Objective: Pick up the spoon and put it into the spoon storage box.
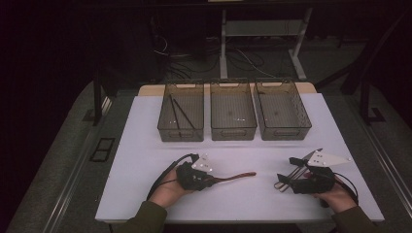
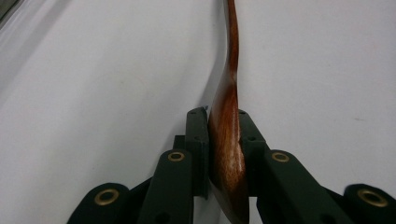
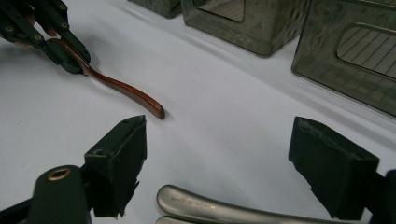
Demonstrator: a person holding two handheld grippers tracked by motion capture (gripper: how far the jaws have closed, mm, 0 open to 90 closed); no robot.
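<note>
My left tool is clenched on the wide bowl end of the wooden spoon, which lies flat on the white worktop with its long handle pointing away toward my right tool. That one is released over metal cutlery. The spoon is slim, reddish-brown and glossy.

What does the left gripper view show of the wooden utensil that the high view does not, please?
The left gripper view shows the grip itself: the left gripper has both pads pressed against the broad end of the wooden utensil, one on each side. The high view shows the layout: three bins in a row at the far side, dark sticks in the left one, and the right gripper over metal cutlery. Both show the wooden utensil's slim handle reaching away from the jaws over the white table.
</note>
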